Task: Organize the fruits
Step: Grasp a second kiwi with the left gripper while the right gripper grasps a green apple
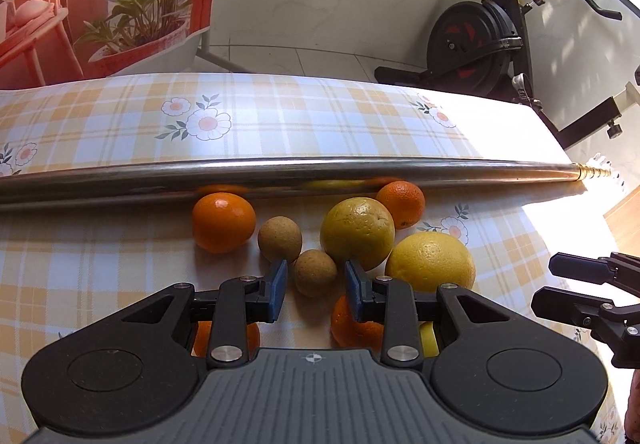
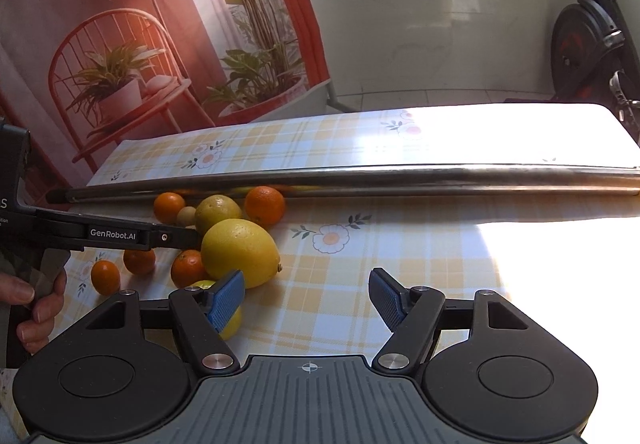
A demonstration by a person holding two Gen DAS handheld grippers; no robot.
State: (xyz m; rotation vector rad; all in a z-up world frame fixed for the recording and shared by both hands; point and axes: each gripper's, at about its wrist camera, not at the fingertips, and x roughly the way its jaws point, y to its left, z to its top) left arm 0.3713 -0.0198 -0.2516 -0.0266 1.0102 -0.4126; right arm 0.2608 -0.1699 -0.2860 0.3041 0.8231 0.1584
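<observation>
Several fruits lie in a cluster on the checked tablecloth (image 1: 120,252). My left gripper (image 1: 316,284) is open, its blue pads on either side of a small brown fruit (image 1: 315,272) without touching it. Around it lie a second brown fruit (image 1: 279,238), an orange (image 1: 223,222), a yellow-green citrus (image 1: 357,233), another orange (image 1: 401,204) and a big lemon (image 1: 430,262). My right gripper (image 2: 306,296) is open over bare cloth, just right of the big lemon (image 2: 240,252). Its left finger covers part of a small yellow fruit (image 2: 232,320).
A long metal tube (image 1: 320,172) lies across the table just behind the fruit. More oranges (image 2: 139,260) lie nearer the front. A hand (image 2: 32,304) holds the left gripper's grip. An exercise bike (image 1: 476,40) stands beyond the table's far right corner.
</observation>
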